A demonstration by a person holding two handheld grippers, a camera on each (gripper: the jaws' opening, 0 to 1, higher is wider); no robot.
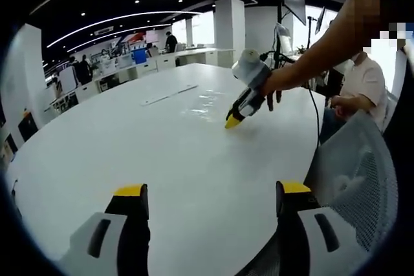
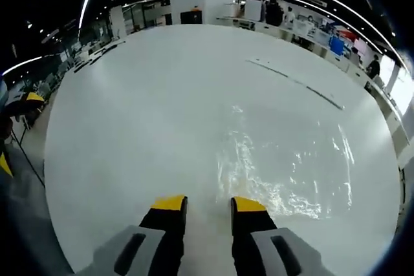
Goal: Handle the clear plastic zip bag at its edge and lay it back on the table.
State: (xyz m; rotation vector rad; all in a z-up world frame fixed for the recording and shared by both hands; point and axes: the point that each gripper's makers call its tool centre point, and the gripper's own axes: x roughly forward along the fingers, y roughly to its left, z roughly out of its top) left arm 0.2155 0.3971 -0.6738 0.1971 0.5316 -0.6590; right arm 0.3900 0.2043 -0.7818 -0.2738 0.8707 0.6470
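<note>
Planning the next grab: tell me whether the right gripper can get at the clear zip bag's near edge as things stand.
Probably yes. The right gripper sits just short of the clear zip bag, which lies flat on the white table, jaws apart, with nothing between them and the edge.

The bench (image 2: 129, 114) is plain white. The zip bag (image 2: 284, 159) is clear, with glinting white crinkle highlights. Both the left claw (image 1: 210, 201) and the right claw (image 2: 209, 214) have yellow tips on black jaws with grey bodies.
</note>
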